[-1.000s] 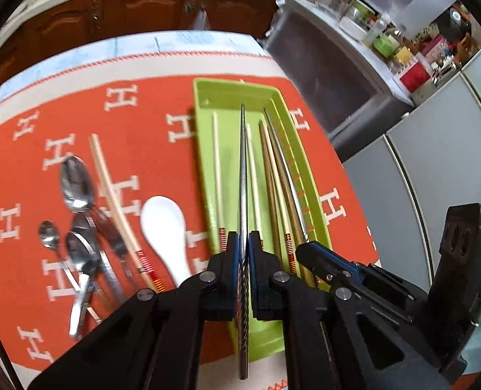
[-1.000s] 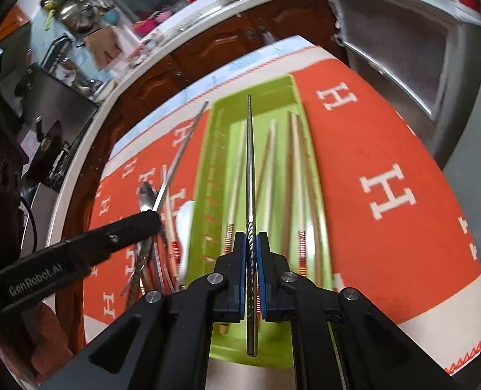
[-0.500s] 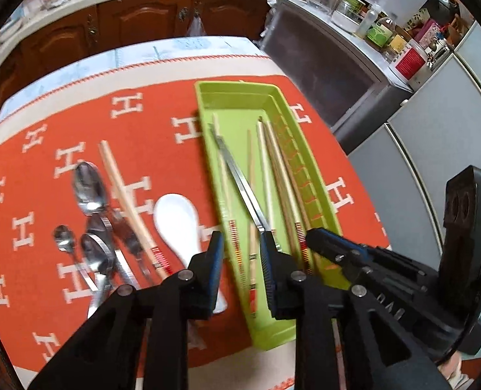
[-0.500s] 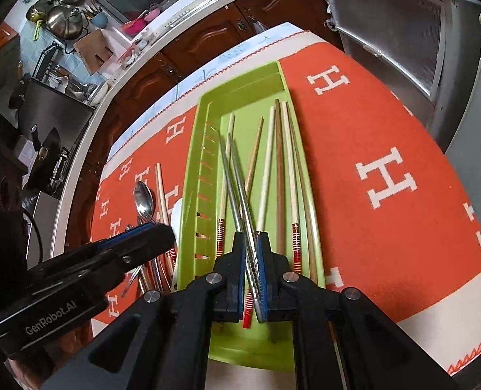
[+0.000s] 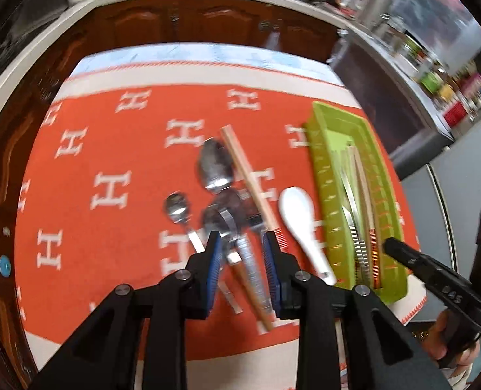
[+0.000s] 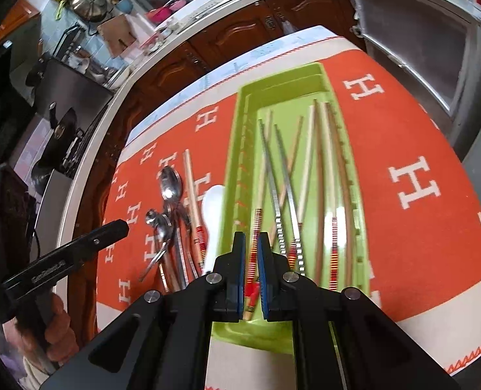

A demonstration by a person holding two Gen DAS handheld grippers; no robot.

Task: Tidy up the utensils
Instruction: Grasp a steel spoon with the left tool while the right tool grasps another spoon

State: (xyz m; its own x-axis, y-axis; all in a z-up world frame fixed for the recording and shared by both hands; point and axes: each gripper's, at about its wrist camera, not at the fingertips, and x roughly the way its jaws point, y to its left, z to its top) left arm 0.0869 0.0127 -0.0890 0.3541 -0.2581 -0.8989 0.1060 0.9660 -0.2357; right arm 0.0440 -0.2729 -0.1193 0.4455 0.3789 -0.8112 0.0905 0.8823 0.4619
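My left gripper [image 5: 243, 240] hovers over a heap of metal spoons [image 5: 214, 165] and a wooden chopstick [image 5: 247, 175] on the orange cloth. Its jaws are opening and grip nothing. A white ceramic spoon [image 5: 297, 214] lies just right of them, beside the green tray [image 5: 321, 169]. My right gripper [image 6: 250, 240] hangs over the near end of the tray [image 6: 240, 149], jaws nearly together and holding nothing. A red-banded chopstick shows through the gap, lying below. Two metal chopsticks [image 6: 274, 178] lie crossed in the tray among several wooden ones.
The orange cloth [image 5: 110, 149] with white H marks covers the table. Dark wooden cabinets [image 5: 181, 22] stand behind the far edge, and a grey appliance [image 6: 435, 48] stands to the right. A hand [image 6: 55, 318] holds the left gripper at the table's left side.
Both grippers let go of their metal chopsticks, which now lie in the tray. The left gripper opened and swung left over the spoons. The right gripper shifted slightly.
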